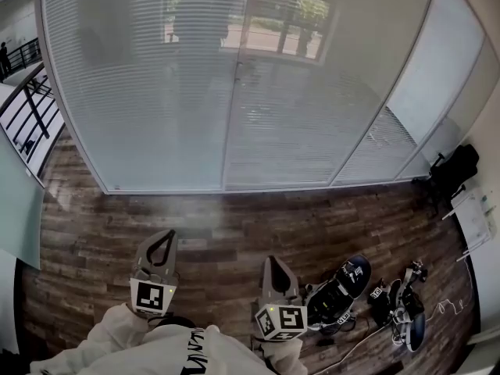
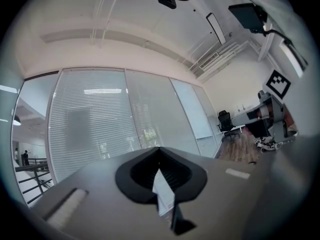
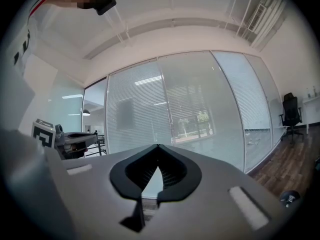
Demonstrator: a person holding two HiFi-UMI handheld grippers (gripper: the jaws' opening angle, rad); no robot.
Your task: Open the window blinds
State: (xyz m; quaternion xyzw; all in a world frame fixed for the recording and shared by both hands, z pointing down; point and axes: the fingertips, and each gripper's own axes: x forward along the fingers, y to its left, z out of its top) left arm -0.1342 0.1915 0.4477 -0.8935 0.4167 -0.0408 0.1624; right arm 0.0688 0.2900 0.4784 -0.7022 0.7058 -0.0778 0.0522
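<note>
Slatted window blinds (image 1: pixel 195 92) hang shut behind a glass wall across the far side of the head view. They also fill the middle of the left gripper view (image 2: pixel 95 124) and the right gripper view (image 3: pixel 145 114). My left gripper (image 1: pixel 162 237) is held low near my body, well short of the glass, its jaws shut with nothing between them (image 2: pixel 159 149). My right gripper (image 1: pixel 272 260) sits beside it, to the right, also shut and empty (image 3: pixel 158 146). Both point level towards the blinds. I cannot make out a cord or wand.
A wood plank floor (image 1: pixel 234 225) lies between me and the glass. Black gear and cables (image 1: pixel 344 283) lie on the floor at right. A black office chair (image 1: pixel 453 170) and a white desk (image 1: pixel 476 217) stand at far right. A stair railing (image 1: pixel 27 108) shows at left.
</note>
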